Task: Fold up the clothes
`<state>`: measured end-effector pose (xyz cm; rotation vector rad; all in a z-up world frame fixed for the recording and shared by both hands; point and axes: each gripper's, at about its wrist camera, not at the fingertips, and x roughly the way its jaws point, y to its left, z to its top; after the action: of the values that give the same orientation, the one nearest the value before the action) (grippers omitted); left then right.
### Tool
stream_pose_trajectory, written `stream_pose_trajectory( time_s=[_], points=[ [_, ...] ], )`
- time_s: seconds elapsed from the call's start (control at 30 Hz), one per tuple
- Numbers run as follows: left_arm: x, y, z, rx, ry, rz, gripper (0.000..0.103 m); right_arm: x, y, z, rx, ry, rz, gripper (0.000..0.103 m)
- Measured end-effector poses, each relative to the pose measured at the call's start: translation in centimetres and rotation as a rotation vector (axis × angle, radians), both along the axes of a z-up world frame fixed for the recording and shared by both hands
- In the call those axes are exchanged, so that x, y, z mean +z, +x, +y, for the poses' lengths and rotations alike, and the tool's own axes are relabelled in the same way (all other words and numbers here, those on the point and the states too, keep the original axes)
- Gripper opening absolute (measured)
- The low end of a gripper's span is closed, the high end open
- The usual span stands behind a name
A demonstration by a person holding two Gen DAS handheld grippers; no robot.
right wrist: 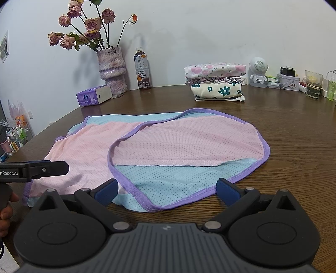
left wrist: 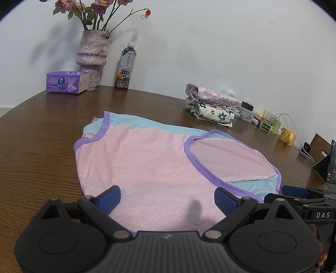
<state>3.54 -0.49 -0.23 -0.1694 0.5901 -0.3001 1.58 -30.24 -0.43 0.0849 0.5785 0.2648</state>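
Spread flat on the desk (right wrist: 294,130), the thin, limp mesh garment (left wrist: 147,159) is judged light and best pinched at its purple-bound near hem, over which the left claw (left wrist: 167,195) and right claw (right wrist: 167,190) are held wide, gripping nothing.

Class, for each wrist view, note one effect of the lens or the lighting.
Left wrist view: fisheye bends the table edge into an arc, corners vignetted dark. Right wrist view: soft shadow of the flowers falls on the wall; sheen on the table.

Phone (left wrist: 332,161) cut off at edge; flowers (left wrist: 69,5) cropped.
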Motion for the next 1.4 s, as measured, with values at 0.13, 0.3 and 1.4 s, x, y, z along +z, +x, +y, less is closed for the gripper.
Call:
stream_pose_trajectory(
  time_s=[0.13,0.3,1.4],
  points=[
    [-0.02,-0.01,0.02,0.0,-0.001,0.0,0.096,-0.01,0.07,0.02,-0.001,0.001,0.003,0.101],
    [-0.02,0.05,0.1,-0.001,-0.006,-0.001,0.096,-0.01,0.0,0.06,-0.002,0.0,0.002,0.101],
    [-0.13,-0.13,0.37,0.007,-0.028,-0.004,0.096,-0.08,0.13,-0.07,-0.007,0.006,0.008,0.101]
  ],
)
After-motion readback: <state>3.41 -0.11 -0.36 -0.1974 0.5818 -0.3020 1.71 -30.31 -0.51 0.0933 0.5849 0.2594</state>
